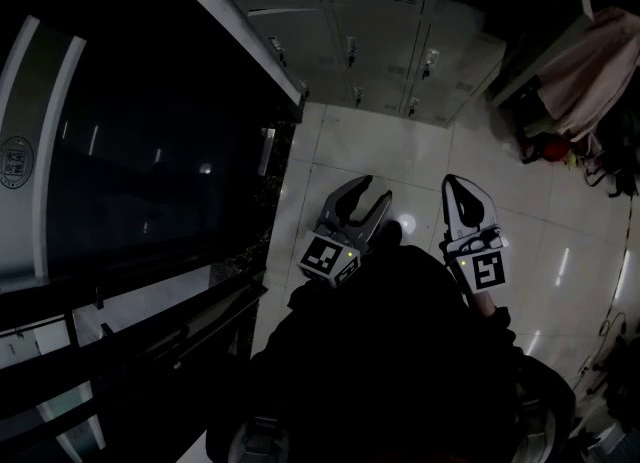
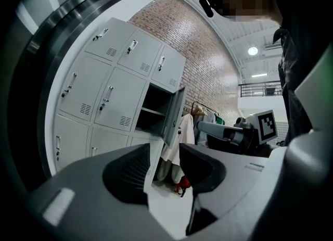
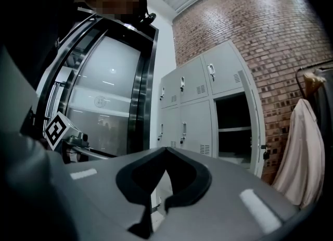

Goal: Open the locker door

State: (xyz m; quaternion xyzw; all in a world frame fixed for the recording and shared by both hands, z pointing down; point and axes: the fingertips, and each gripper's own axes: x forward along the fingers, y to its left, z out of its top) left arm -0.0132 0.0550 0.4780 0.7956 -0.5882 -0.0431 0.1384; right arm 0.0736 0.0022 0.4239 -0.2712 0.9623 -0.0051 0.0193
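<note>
Dark clothing [image 1: 400, 371] of the person carrying the rig fills the bottom of the head view; just beyond it, over the white tiled floor [image 1: 530, 211], sit both tools; the left hand-held gripper [image 1: 372, 196] has its jaws spread with nothing between them; the right hand-held gripper [image 1: 455, 183] has its jaws pressed together and pinches nothing; the grey metal locker bank [image 1: 380, 11] runs along the top, well apart from both.

From the left gripper view, I look past the spread black pads [image 2: 127, 175] at that bank against a red brick wall [image 2: 208, 63]; one grey locker door [image 2: 176, 116], in the middle row at the right end, stands swung out, its dark compartment [image 2: 153, 111] and shelf exposed; every other door I can see is closed; pale garments [image 2: 184, 130] hang just beside it.

From the right gripper view, the jaws meet at their tips; the same open compartment [image 3: 232, 125] shows beyond them, far off.

I judge the opening done if that is the door meant, with both tools clear of it; I cannot tell that it is. Should a closed door be the target, the next move calls for walking up to the bank, bringing the spread left jaws level onto a handle, then pulling outward along the hinge arc.
</note>
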